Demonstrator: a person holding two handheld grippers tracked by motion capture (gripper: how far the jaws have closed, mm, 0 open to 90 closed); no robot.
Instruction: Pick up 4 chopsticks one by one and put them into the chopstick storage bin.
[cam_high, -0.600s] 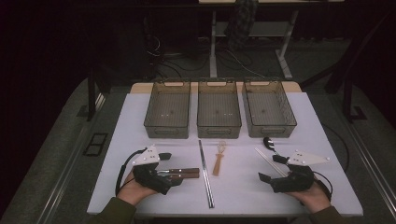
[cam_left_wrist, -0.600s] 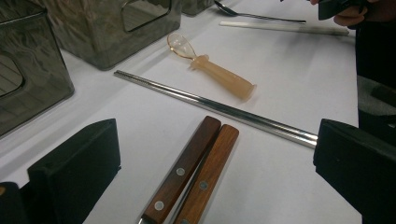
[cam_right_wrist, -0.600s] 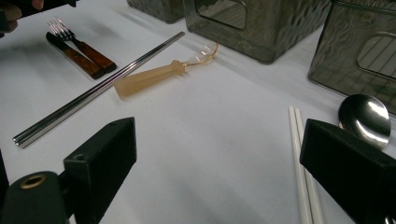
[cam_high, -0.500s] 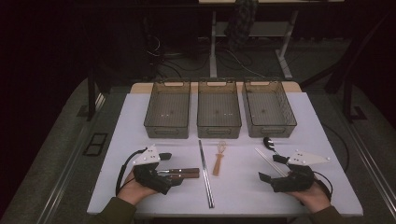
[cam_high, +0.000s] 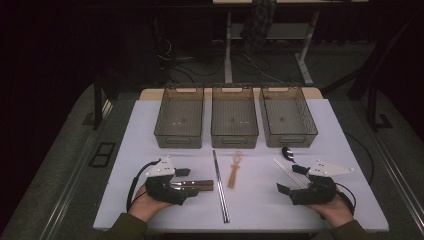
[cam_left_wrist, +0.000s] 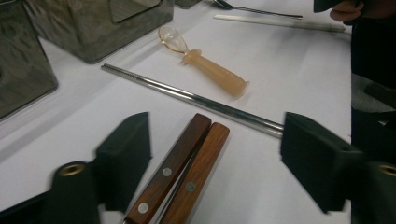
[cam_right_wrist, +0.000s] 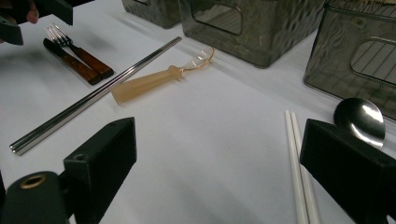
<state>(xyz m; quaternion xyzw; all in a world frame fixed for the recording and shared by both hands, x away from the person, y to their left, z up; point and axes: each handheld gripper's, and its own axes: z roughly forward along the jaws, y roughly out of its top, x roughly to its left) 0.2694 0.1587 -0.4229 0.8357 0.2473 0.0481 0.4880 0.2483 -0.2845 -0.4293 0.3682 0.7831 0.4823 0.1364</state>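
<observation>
straddling two wooden riveted handles (cam_left_wrist: 180, 172), the left tool (cam_left_wrist: 215, 163) gapes; right tool (cam_right_wrist: 219, 158) apart over white chopsticks (cam_right_wrist: 299, 172).

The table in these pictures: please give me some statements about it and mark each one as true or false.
1. Three bins stand in a row at the far side of the table. True; the middle bin has one on each side.
2. The left tongs are shut on the wooden handles. False; their jaws stand open, with the handles lying between them untouched.
3. The metal chopsticks lie inside a bin. False; they lie on the table in front of the bins.
4. The white chopsticks lie beside a metal spoon. True.
5. The right tongs hold the small whisk. False; they are open and the whisk lies apart from them.
</observation>
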